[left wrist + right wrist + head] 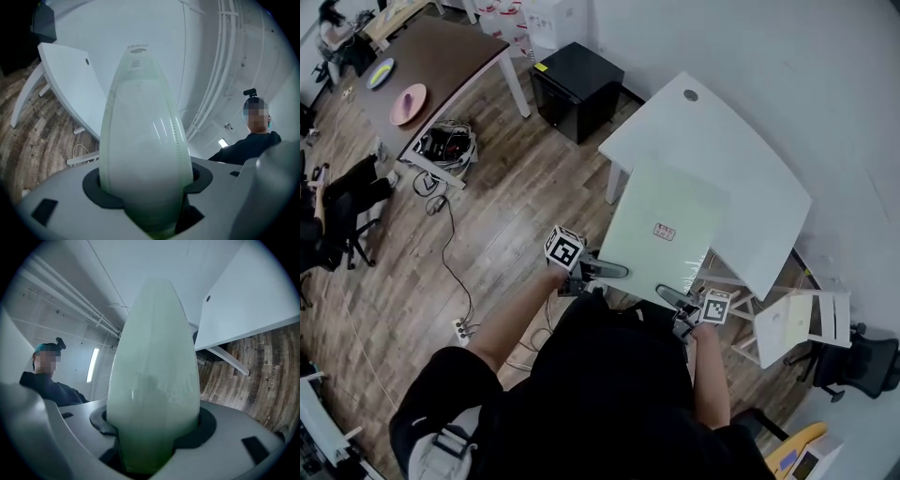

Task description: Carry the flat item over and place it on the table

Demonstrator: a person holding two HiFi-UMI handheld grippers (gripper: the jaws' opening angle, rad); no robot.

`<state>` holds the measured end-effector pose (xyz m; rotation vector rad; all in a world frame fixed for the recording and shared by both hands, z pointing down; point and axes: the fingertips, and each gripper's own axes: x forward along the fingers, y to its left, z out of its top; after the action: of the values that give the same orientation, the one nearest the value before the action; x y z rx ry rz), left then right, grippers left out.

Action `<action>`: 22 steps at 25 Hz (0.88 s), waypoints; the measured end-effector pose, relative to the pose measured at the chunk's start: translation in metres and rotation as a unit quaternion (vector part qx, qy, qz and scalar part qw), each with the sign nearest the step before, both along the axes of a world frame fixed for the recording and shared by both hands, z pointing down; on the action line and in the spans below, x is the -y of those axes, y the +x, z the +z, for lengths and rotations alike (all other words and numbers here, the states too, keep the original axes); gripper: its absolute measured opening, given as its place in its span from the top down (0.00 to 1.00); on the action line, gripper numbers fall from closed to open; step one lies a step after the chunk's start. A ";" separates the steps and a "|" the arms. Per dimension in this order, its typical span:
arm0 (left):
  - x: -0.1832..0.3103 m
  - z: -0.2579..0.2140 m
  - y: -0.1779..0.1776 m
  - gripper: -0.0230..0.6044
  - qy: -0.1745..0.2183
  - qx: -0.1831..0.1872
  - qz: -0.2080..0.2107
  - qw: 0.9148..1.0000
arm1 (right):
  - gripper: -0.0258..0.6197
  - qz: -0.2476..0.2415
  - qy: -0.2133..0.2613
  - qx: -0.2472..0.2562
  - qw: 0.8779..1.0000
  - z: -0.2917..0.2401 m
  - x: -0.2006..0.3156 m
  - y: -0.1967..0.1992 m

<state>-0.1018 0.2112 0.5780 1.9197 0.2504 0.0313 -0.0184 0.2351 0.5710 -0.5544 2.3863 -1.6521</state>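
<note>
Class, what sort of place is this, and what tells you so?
Probably an office or workroom: a white table, a brown table, a black office chair and a power strip on the floor.

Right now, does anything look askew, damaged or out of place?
Nothing stands out. The left gripper and right gripper clamp the near edge of the pale green board, which looks whole. Only a cable trails loose on the floor.

Jaws clamp the pale green board (154,380) (white table (253,301) beyond).
</note>
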 end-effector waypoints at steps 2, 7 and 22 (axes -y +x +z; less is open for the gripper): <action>0.013 0.001 0.004 0.46 -0.001 -0.001 0.000 1.000 | 0.48 0.008 -0.004 0.002 1.000 0.003 0.011 0.005; 0.047 0.000 0.014 0.46 0.006 0.008 0.001 1.000 | 0.48 0.013 0.001 0.003 1.000 0.004 0.041 0.016; 0.234 0.025 0.051 0.46 -0.018 0.056 -0.022 0.998 | 0.48 0.039 -0.031 0.047 0.998 0.032 0.214 0.054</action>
<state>-0.0508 -0.0224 0.6027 1.8800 0.1333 0.1037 0.0351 0.0207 0.6032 -0.5604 2.2260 -1.6860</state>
